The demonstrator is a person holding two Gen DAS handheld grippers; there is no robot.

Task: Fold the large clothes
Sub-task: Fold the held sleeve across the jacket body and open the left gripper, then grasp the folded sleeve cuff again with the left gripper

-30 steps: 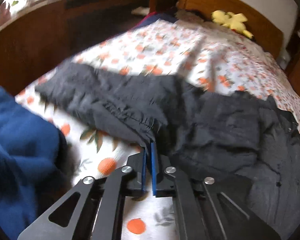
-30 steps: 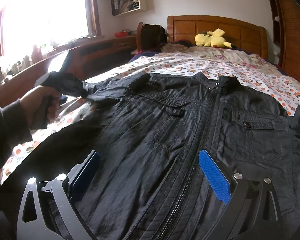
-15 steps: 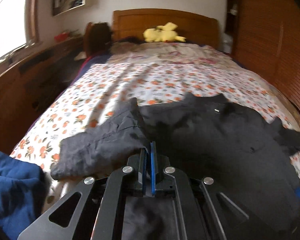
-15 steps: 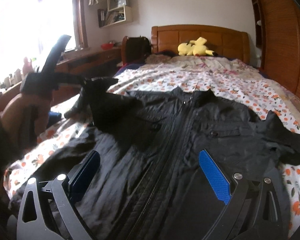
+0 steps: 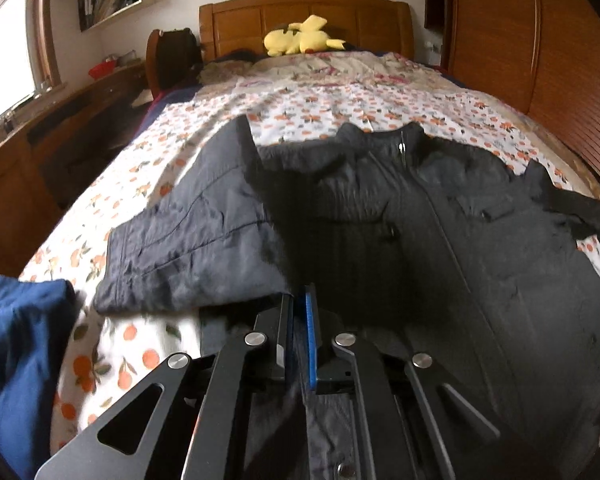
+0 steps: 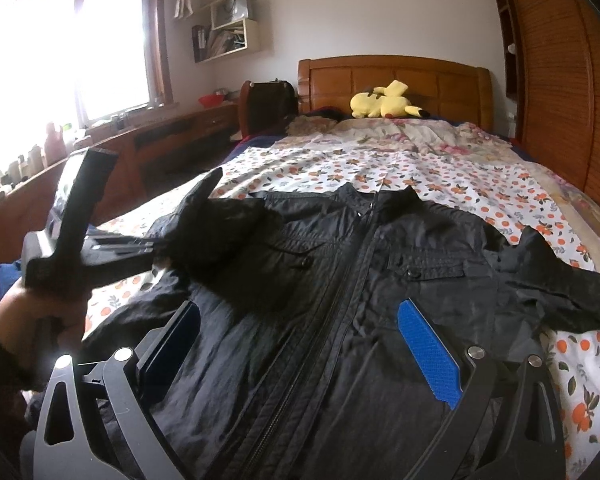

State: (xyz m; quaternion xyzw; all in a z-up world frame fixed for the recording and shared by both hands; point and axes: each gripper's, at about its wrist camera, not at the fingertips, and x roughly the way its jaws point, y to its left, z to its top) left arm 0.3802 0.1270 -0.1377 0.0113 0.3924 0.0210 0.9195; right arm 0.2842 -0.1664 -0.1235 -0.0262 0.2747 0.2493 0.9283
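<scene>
A black zip-front jacket (image 6: 340,280) lies face up on the bed, collar toward the headboard. My left gripper (image 5: 300,300) pinches the cuff end of its left sleeve (image 5: 196,240), which is folded in over the chest. Its jaws are opening, with only a narrow gap and the cuff edge still at the tips. From the right wrist, that gripper (image 6: 156,246) shows at the left, held in a hand (image 6: 24,320), with the sleeve (image 6: 220,228) draped from it. My right gripper (image 6: 296,306) hovers open over the jacket's lower front, holding nothing. The other sleeve (image 6: 560,288) lies spread to the right.
The bed's orange-flowered sheet (image 5: 340,104) runs to a wooden headboard (image 6: 396,76) with a yellow plush toy (image 6: 384,104). A blue garment (image 5: 16,340) is heaped at the near left. A wooden counter (image 6: 160,136) runs under the window; wooden doors (image 6: 560,100) stand to the right.
My left gripper has swung from the bed's left side in over the jacket, carrying the sleeve and laying it across the chest. The right gripper rose a little at first and stays open.
</scene>
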